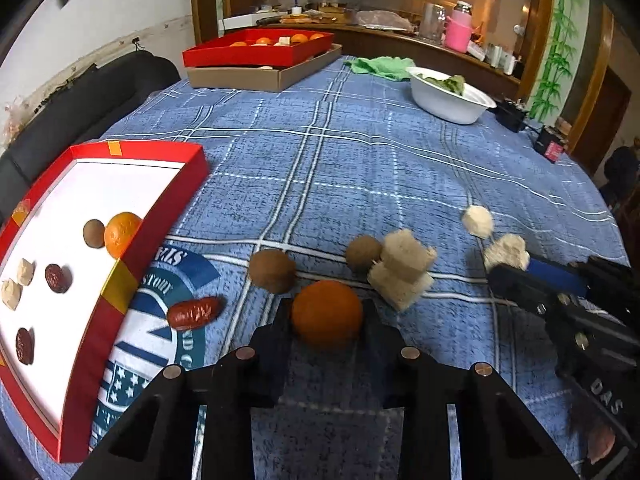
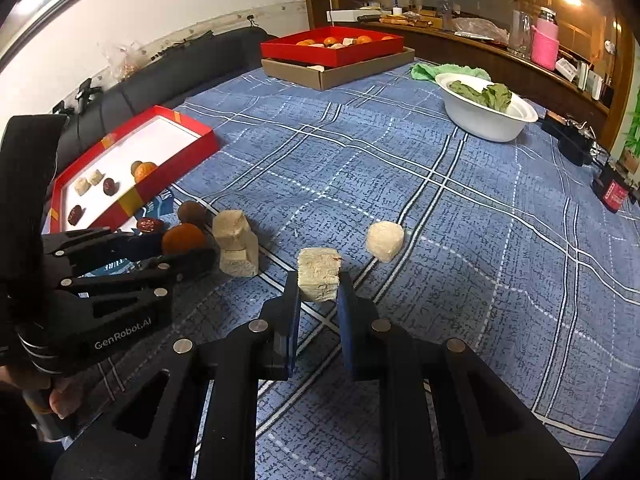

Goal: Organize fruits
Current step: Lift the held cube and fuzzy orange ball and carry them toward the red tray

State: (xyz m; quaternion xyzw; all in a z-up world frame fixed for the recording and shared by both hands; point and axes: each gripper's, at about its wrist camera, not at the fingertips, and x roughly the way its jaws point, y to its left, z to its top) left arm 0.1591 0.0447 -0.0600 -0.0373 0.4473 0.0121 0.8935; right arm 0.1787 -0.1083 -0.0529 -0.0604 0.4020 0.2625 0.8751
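Your left hand-held gripper (image 1: 326, 316) brackets the orange (image 1: 326, 314) on the counter (image 1: 360, 160) and your right hand-held gripper (image 2: 319, 288) brackets a pale cube (image 2: 319, 274); clamp both squarely, lift straight, then carry them to the red tray (image 1: 160, 216)

left gripper (image 1: 326, 320): black, silver screws; "GenRobot.AI" | right gripper (image 2: 319, 292): black, blue-padded jaws
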